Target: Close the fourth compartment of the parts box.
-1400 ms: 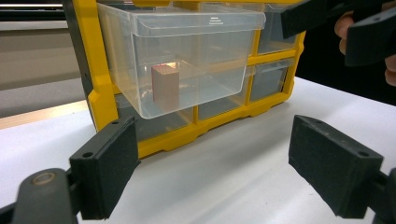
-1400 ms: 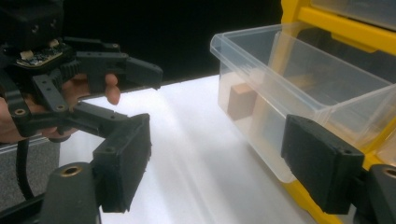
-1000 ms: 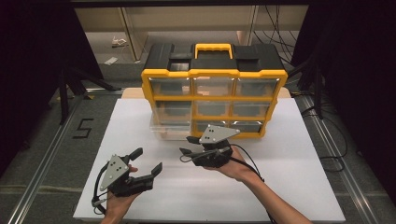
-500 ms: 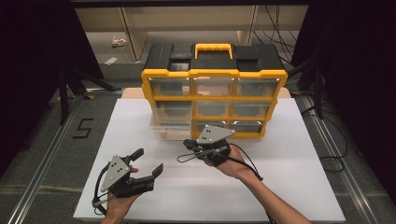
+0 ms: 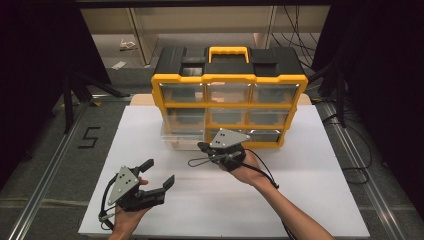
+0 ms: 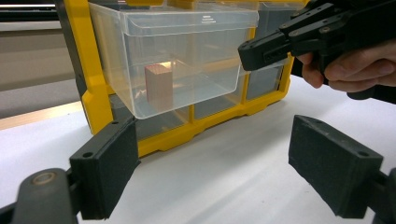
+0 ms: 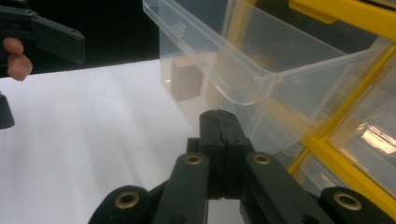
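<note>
A yellow and black drawer cabinet (image 5: 230, 80) stands at the back of the white board. Its bottom-left clear drawer (image 5: 177, 137) is pulled out, and a small wooden block (image 6: 159, 86) sits inside it (image 7: 186, 79). My right gripper (image 5: 201, 146) is shut with nothing between its jaws. Its tips (image 7: 218, 114) sit just below the drawer's front lip (image 7: 243, 98), and I cannot tell whether they touch it. My left gripper (image 5: 159, 171) rests open near the board's front left, facing the drawer (image 6: 187, 56) from a distance and holding nothing.
The white board (image 5: 300, 200) lies on a grey table with metal rails along both sides. A black "5" mark (image 5: 89, 137) is on the table to the left. The cabinet's other drawers are pushed in. A thin cable loop (image 5: 197, 161) hangs by the right gripper.
The right gripper's jaws have come together with nothing between them, and the hand has shifted slightly left toward the pulled-out drawer. The left gripper has stayed where it was.
</note>
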Action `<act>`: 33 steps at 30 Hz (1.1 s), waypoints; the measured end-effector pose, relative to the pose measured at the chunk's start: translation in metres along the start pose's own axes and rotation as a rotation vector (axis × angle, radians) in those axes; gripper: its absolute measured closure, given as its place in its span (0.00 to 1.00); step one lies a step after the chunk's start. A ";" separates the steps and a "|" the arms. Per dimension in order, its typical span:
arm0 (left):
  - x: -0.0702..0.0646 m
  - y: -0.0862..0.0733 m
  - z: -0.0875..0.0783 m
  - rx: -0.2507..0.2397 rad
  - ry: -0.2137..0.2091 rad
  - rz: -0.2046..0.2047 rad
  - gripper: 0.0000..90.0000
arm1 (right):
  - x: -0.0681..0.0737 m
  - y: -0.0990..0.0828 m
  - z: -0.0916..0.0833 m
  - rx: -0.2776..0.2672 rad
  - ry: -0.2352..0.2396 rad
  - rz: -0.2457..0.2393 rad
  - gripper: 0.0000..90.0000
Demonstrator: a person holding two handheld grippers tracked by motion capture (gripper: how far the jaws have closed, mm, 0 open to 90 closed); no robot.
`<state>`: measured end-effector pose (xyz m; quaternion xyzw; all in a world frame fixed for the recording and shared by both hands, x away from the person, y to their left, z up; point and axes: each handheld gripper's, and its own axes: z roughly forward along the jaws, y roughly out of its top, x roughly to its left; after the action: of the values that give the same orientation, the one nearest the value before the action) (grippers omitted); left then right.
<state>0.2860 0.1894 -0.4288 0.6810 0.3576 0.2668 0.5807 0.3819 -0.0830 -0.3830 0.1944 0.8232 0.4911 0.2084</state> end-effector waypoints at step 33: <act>0.001 -0.001 0.001 0.004 0.000 -0.005 0.18 | 0.001 0.008 0.013 -0.023 -0.001 -0.025 1.00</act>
<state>0.2870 0.1897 -0.4296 0.6813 0.3599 0.2648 0.5798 0.3891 -0.0694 -0.3812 0.1820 0.8198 0.4977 0.2170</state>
